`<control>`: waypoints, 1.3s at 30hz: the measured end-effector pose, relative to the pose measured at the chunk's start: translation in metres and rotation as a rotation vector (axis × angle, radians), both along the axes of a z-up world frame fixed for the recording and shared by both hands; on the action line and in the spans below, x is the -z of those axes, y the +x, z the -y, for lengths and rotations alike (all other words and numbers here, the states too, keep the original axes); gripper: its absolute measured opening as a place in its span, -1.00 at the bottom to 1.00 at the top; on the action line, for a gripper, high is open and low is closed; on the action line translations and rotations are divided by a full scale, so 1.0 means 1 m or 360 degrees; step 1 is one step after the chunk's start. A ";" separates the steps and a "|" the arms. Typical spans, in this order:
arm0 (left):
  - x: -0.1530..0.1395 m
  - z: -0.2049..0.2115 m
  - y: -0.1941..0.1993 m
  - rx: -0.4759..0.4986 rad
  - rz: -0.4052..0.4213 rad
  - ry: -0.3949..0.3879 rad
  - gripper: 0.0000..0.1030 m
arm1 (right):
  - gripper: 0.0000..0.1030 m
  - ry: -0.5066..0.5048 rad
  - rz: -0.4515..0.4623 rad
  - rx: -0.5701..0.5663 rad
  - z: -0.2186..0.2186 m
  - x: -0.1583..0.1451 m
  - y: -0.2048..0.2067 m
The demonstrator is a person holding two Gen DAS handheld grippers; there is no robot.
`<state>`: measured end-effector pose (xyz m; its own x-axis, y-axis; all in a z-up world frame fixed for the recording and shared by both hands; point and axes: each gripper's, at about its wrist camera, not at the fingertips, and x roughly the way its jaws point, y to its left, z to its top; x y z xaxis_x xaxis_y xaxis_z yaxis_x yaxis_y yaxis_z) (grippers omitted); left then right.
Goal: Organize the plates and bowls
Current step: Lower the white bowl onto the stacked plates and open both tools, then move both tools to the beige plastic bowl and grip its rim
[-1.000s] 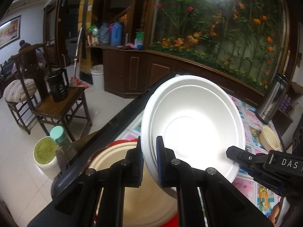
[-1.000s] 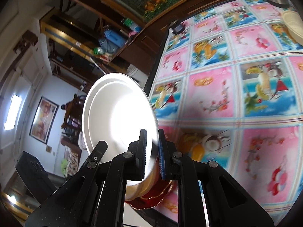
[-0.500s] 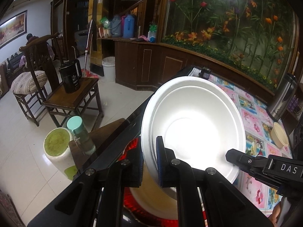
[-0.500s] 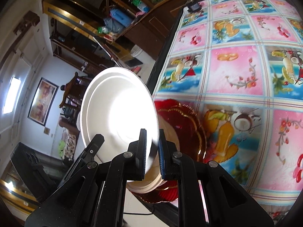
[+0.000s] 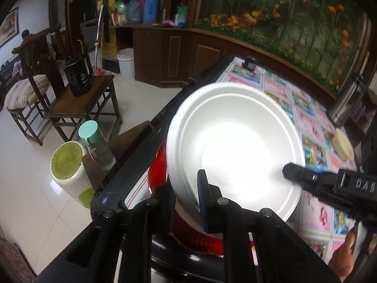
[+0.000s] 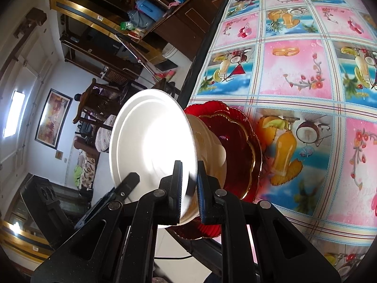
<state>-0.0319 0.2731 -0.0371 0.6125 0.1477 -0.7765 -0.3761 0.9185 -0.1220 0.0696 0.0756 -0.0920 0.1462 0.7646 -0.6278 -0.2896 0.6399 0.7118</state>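
Note:
A white foam bowl is tilted on edge over a cream bowl, which sits on red gold-rimmed plates at the table's near corner. My left gripper straddles the white bowl's near rim. Its jaws are opening and the pads stand a little wider than the rim. My right gripper is shut on the rim of the white bowl on the other side. Its fingertip shows in the left wrist view, and the left fingertip in the right wrist view.
The floral tablecloth stretches away behind the stack. A steel thermos and a small cream bowl stand far right. The table's dark edge runs beside the stack. On the floor below are a bottle, a white bin and wooden chairs.
Both grippers carried the white bowl forward and down over the cream bowl and red plates. The left jaws have parted slightly around the rim.

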 end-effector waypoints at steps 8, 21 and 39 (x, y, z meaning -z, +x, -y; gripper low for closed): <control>0.000 0.002 -0.009 0.0098 -0.0083 -0.0027 -0.09 | -0.76 0.0018 -0.0023 -0.0016 -0.002 0.003 0.001; -0.009 -0.014 -0.032 0.0005 -0.0048 -0.0008 0.17 | -0.74 0.0044 -0.0023 0.0001 0.008 0.003 0.011; -0.027 0.137 0.029 0.0570 -0.0047 0.0140 0.33 | -0.64 0.0170 -0.0160 0.0353 0.120 0.039 0.049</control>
<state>-0.0029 0.1363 -0.0100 0.6148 -0.0050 -0.7887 -0.0313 0.9990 -0.0308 0.1188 -0.0445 -0.1311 0.2586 0.7835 -0.5650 -0.0749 0.5994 0.7970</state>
